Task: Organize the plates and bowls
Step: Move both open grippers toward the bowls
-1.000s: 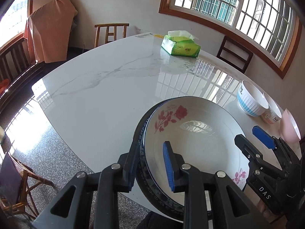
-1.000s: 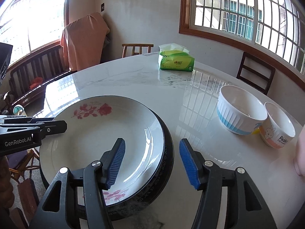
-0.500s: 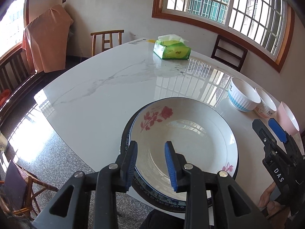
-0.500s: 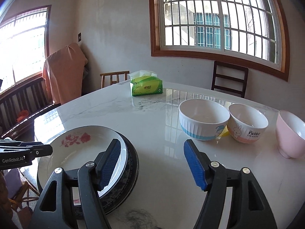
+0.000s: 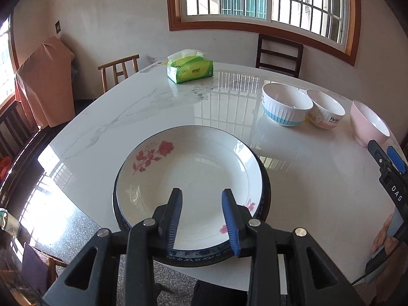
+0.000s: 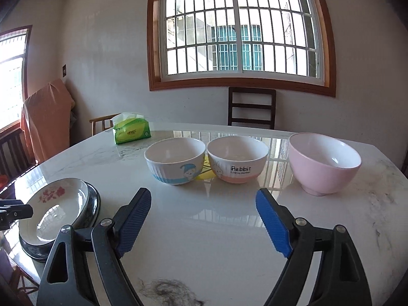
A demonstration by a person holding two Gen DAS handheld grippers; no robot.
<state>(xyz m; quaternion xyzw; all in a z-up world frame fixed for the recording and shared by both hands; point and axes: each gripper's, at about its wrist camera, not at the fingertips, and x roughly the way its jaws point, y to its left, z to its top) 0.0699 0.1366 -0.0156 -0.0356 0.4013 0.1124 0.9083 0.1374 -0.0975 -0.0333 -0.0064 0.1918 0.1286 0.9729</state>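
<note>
A white rose-patterned plate point(image 5: 193, 176) lies stacked on a dark blue-rimmed plate point(image 5: 265, 199) near the table's front edge; the stack also shows in the right wrist view point(image 6: 56, 211). My left gripper point(image 5: 202, 216) is open and empty, just above the plate's near rim. Three bowls stand in a row: a blue-and-white ribbed bowl point(image 6: 176, 160), a Rabbit bowl point(image 6: 237, 163) and a pink bowl point(image 6: 323, 163). My right gripper point(image 6: 204, 224) is wide open and empty, in front of the bowls, above the table.
A green tissue pack point(image 5: 190, 68) sits at the far side of the white marble table point(image 5: 153, 112). Wooden chairs point(image 5: 279, 56) stand around it. A dark smudge point(image 6: 168, 290) marks the table near my right gripper.
My left gripper let go of the plates' rim, opened wider and drew back. My right gripper swung right, away from the plates, and now faces the bowls.
</note>
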